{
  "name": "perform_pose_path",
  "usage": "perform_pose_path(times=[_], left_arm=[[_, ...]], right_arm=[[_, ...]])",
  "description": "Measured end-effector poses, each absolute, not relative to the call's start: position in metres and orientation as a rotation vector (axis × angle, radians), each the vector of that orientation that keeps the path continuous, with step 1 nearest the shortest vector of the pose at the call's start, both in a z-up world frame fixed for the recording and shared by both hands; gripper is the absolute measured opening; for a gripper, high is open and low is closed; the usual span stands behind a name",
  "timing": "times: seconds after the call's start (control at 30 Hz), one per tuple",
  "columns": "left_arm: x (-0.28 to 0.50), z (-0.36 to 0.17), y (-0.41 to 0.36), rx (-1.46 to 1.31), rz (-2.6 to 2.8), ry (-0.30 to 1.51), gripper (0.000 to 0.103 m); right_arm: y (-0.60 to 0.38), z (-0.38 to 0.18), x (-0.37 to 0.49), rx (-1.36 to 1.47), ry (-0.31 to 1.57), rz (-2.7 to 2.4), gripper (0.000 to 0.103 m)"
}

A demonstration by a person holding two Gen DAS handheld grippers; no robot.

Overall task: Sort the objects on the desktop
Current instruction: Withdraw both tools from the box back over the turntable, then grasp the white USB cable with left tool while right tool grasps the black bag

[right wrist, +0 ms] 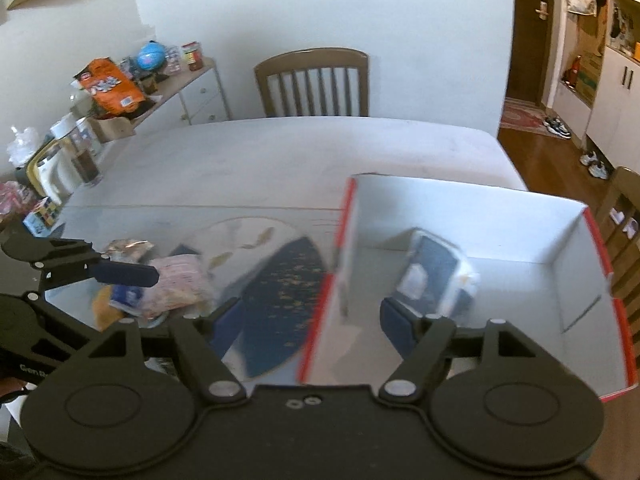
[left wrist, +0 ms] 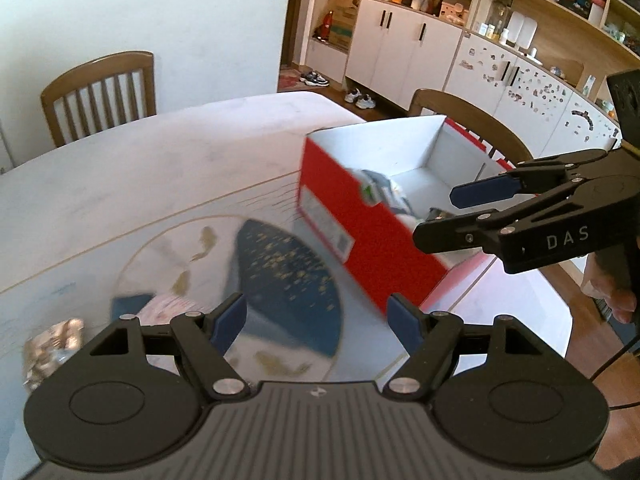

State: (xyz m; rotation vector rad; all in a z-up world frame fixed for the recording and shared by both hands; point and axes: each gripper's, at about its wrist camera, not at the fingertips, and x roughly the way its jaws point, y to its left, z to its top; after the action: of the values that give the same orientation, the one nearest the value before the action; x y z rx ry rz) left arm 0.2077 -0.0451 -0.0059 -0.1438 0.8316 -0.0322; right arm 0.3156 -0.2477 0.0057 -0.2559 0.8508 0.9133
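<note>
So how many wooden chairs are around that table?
2. One chair stands at the table's far side against the white wall; another sits behind the red box. More may be hidden.

Box right of packets (on table)

Both grippers are pointing steeply downward, 2 blue-padded fingers each. The left gripper is standing with jaws spread, nothing between them. The right gripper is likewise gaping, empty.

Home dining room: chairs, shoes
</note>
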Motion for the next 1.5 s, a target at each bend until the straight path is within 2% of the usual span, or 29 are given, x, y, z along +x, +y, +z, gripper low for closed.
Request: perform_pose_path(times=[0.37, 0.47, 0.57, 0.73, 1.1, 1.5], left_arm=[[0.144, -0.012, 0.003, -0.134, -0.041, 0.832, 0.077], [0.126, -0.018, 0.015, -0.131, -0.028, 0.838, 0.078], [0.108, -0.026, 0.026, -0.133, -0.008, 0.847, 0.086], [0.089, -0.044, 0.043, -0.157, 0.016, 0.894, 0.087], [0.07, -0.078, 0.064, -0.2, 0.089, 0.942, 0.087], [0.067, -0.099, 0.065, -0.196, 0.17, 0.943, 0.087]], right_arm=[[-0.207, 0.0, 0.263, -0.289, 0.843, 0.942, 0.075], [-0.199, -0.008, 0.248, -0.297, 0.849, 0.949, 0.077], [-0.19, -0.016, 0.233, -0.312, 0.851, 0.955, 0.081], [-0.178, -0.027, 0.213, -0.339, 0.835, 0.952, 0.088], [-0.153, -0.057, 0.2, -0.394, 0.872, 0.952, 0.088], [-0.134, -0.09, 0.21, -0.432, 0.924, 0.985, 0.083]])
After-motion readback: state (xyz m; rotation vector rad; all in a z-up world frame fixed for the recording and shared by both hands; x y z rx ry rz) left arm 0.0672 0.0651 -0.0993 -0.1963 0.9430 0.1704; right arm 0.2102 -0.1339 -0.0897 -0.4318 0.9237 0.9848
